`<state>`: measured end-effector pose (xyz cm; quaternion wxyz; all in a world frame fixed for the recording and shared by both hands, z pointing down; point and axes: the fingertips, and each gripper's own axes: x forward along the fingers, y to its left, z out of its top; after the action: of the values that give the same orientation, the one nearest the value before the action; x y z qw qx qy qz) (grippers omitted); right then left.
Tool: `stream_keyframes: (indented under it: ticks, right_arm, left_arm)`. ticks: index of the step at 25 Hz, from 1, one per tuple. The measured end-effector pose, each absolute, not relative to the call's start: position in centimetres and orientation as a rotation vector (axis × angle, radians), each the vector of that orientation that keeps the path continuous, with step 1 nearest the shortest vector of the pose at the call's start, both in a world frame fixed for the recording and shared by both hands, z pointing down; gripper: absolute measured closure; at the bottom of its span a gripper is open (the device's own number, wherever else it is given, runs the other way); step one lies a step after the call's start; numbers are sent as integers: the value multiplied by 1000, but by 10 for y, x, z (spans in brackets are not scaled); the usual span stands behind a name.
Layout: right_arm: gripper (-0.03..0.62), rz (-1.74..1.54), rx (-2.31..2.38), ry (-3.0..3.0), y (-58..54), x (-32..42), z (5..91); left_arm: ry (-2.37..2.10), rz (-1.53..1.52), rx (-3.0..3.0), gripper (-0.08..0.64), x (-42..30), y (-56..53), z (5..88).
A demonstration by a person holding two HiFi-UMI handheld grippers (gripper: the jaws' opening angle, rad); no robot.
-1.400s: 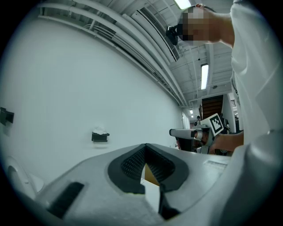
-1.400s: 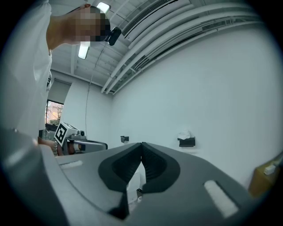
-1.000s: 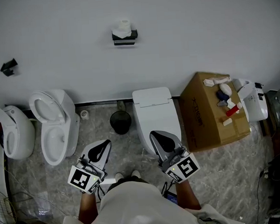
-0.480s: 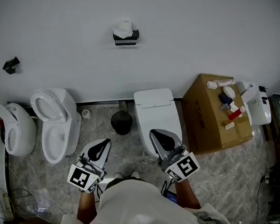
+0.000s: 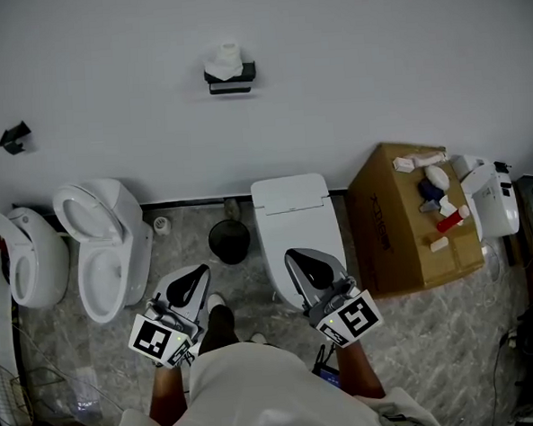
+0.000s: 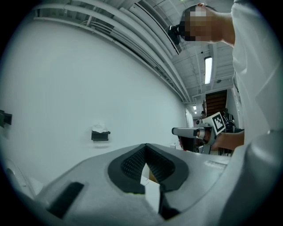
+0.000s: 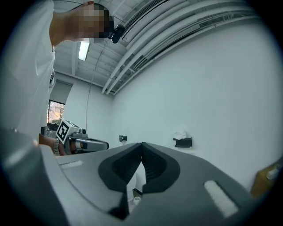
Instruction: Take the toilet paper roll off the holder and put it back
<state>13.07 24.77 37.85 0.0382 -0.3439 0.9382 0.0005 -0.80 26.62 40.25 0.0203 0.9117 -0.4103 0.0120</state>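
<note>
wall: toilet paper roll [image 5: 228,57] on holder [image 5: 231,74]
floor along wall: bin [image 5: 229,240] between left toilet [image 5: 102,245] and middle toilet [image 5: 294,219]
right end: cardboard box [image 5: 402,217]

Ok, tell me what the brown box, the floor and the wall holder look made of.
Brown box: cardboard, matte tan, with folded edges and a printed side.
Floor: stone or stone-look tile, grey veined and slightly glossy; which one is unclear.
Wall holder: dark, matte, probably metal or plastic; too small to tell.
</note>
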Motion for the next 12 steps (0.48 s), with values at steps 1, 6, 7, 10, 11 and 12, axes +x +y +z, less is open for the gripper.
stream_keyframes:
  ticks: [1,6,7,10,11,12]
  right_arm:
    - [591,0,-1069,2878,240,132,380]
    - [591,-12,-1148,2872,192,127,389]
    - [591,-15,-1164,2871,181,124,390]
    - [591,-19,-1210,2862,138,110,390]
    - [592,-20,-1224,2858,122,103,389]
    - [591,-21,-1235,2854,108,96,388]
  left_arm:
    - [-1270,34,2830,557,-9,256,403]
    - [-1234,14,2839,557,-22,199,411]
    - [-1222,13,2840,557,-26,186,413]
    - [-1178,2,2852,557,-39,139,413]
    - [-1164,-1,2856,557,-44,123,413]
    - [-1151,-4,2861,557,-51,108,412]
